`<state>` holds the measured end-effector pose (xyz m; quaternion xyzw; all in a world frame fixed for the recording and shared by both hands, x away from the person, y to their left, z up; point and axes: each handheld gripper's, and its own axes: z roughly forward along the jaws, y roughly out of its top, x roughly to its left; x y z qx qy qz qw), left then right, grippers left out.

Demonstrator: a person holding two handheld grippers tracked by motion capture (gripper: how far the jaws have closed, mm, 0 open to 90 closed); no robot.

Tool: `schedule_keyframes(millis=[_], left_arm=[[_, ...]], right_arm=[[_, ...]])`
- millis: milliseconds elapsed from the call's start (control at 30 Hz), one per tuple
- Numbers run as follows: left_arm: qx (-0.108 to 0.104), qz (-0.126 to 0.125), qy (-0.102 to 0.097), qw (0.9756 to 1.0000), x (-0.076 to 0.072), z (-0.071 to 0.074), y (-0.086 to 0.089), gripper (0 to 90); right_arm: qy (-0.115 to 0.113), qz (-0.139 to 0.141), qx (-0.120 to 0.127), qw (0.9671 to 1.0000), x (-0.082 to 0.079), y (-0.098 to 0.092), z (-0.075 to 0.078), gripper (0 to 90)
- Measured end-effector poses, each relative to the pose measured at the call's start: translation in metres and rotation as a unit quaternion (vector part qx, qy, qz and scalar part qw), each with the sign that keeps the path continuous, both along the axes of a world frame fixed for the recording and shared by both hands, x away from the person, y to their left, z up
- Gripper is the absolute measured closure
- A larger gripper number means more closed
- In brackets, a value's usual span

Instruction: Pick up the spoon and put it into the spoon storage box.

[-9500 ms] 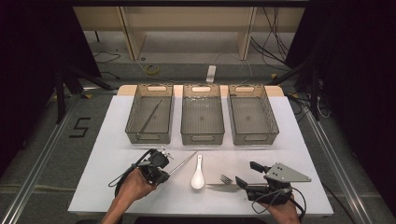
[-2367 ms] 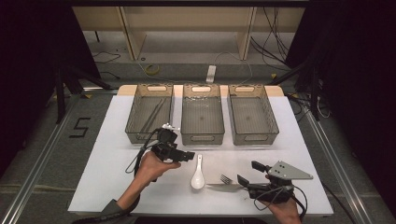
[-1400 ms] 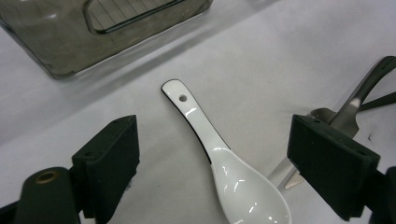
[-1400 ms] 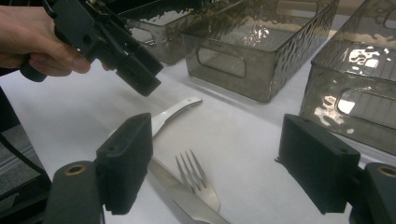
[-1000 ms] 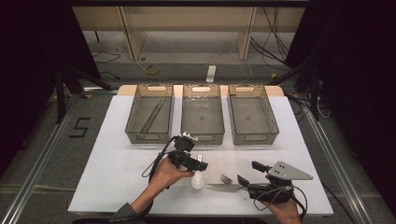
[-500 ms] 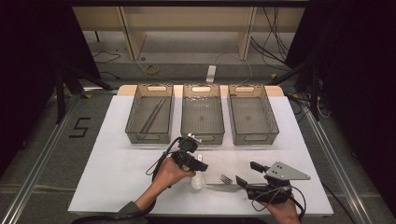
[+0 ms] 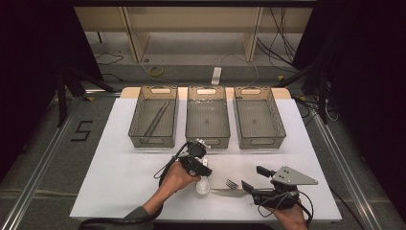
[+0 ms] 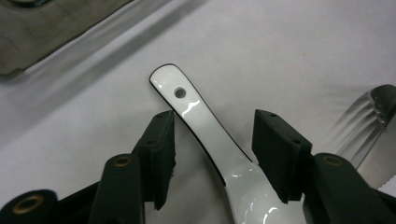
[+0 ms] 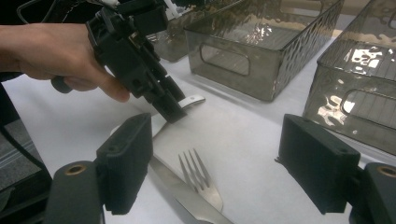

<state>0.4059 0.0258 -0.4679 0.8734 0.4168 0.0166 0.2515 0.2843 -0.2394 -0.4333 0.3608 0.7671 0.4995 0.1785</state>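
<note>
A white ceramic spoon (image 7: pixel 203 187) lies on the white table near its front edge. My left gripper (image 7: pixel 203 171) points down over it. In the left gripper view, the spoon's handle (image 8: pixel 205 135) runs between the jaws of my left gripper (image 8: pixel 214 116). The jaws have just been closing, and a gap still shows on both sides of the handle. A fork (image 7: pixel 232 183) and a knife (image 7: pixel 221 190) lie just right of the spoon. My right gripper (image 7: pixel 253 178) rests open on the table, with the fork (image 9: pixel 198 175) ahead of its jaws (image 9: pixel 217 140).
Three grey see-through bins stand in a row behind. The left bin (image 7: pixel 136 115) holds chopsticks (image 7: pixel 155 117). The middle bin (image 7: pixel 207 143) and the right bin (image 7: pixel 280 120) look empty. Bare table stretches to the left of my left hand.
My left gripper has come from the left bin over to the spoon and lowered around its handle, jaws narrowing. The chopstick that lay beside the spoon is gone. The right gripper has stayed put.
</note>
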Motion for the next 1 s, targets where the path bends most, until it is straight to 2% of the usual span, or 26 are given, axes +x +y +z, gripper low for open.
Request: schedule_keyframes(millis=[133,367,700,800,1000], left_arm=[[0.014,-0.007,-0.010,0.9998,-0.0012,0.0002,-0.0022,52.1],[0.008,-0.017,-0.008,0.9998,-0.0030,0.0000,-0.0033,59.4],[0.013,-0.032,-0.009,0.9993,-0.0036,-0.0002,-0.0019,76.1],[0.005,-0.040,0.001,0.9992,-0.0039,-0.0009,-0.0022,83.3],[0.006,-0.047,0.001,0.9989,-0.0039,-0.0004,-0.0021,84.5]], right_arm=[[0.000,0.001,0.000,1.0000,-0.0001,0.0009,-0.0002,27.0],[0.000,0.001,0.000,1.0000,0.0005,0.0006,-0.0001,27.0],[-0.001,0.001,-0.001,1.0000,0.0003,0.0007,0.0000,27.0],[0.000,0.000,-0.001,1.0000,0.0002,0.0005,0.0000,27.0],[-0.001,0.000,-0.001,1.0000,0.0000,0.0003,0.0002,27.0]])
